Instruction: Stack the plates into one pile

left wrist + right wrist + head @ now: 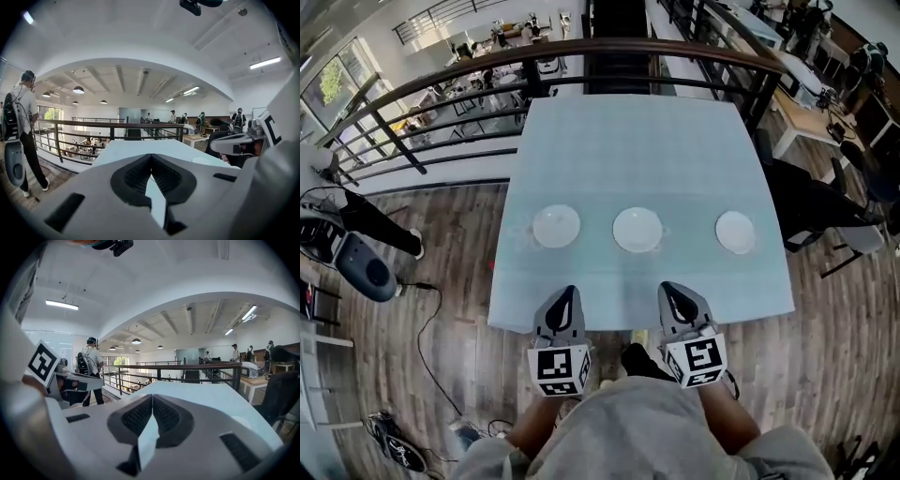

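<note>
plates [637, 230] white, round, three apart

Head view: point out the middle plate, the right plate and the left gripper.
middle plate [637, 230]: head view, centre of the plate.
right plate [735, 232]: head view, centre of the plate.
left gripper [566, 292]: head view, at its closed fingertips.

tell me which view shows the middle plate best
The head view: the middle plate shows whole from above on the table. Both gripper views skim low across that table, and no plate is identifiable there.
</note>
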{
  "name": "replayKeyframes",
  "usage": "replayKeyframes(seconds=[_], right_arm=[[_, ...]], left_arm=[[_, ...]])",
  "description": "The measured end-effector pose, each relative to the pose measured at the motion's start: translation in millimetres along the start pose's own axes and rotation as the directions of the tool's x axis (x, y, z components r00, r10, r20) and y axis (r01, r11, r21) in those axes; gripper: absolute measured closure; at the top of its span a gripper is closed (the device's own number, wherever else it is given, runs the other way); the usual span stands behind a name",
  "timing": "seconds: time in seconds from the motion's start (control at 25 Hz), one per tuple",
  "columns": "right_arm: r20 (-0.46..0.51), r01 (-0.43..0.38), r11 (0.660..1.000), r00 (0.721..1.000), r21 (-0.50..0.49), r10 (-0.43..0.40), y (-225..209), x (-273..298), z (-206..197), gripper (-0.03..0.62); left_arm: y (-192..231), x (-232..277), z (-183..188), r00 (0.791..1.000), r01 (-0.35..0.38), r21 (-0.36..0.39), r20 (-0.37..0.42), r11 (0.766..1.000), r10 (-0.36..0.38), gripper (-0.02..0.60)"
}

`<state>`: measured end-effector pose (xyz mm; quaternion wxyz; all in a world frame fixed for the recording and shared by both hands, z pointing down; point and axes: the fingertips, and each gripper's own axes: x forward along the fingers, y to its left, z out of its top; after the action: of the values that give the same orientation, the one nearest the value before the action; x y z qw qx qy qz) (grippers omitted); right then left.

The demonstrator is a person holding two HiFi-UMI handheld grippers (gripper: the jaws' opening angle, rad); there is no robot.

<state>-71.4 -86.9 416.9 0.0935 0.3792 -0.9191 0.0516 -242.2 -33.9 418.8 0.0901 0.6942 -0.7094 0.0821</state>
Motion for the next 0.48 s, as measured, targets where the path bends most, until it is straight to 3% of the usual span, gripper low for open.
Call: replayKeyframes(seconds=[0.48], right_arm=[[0.001,0.017,0.999,1.0,0.039,-0.017,-81,32,9,0.566]], left_arm=[[-10,62,9,0.999,-0.019,0.015,-0.035,1.0,0.019,0.566]])
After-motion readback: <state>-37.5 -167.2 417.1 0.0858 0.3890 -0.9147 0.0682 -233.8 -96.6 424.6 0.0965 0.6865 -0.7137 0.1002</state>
